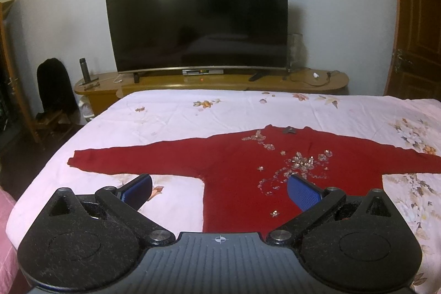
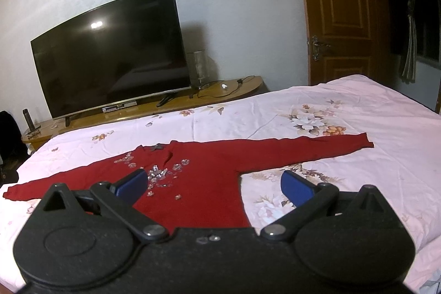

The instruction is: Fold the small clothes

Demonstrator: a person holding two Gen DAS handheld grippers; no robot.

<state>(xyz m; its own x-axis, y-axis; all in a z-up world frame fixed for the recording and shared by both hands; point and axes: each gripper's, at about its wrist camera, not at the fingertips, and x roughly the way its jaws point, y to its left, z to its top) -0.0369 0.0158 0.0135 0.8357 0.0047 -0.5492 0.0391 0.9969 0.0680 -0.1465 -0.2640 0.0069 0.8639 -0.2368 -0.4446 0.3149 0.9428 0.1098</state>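
Over bed (image 1: 193, 112) — left claw (image 1: 219, 188) wide, holding nothing | right claw (image 2: 215, 183) wide, holding nothing | red sweater (image 1: 234, 161) flat

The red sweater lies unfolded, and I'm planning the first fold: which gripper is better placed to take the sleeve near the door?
Right. The right gripper has open jaws beside that sleeve; the left gripper faces the red sweater by its other sleeve.

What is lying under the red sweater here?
The red sweater lies spread flat on the pink floral bedsheet, sleeves out to both sides. Flower prints show around its edges; whatever the sheet carries directly beneath the body is covered.
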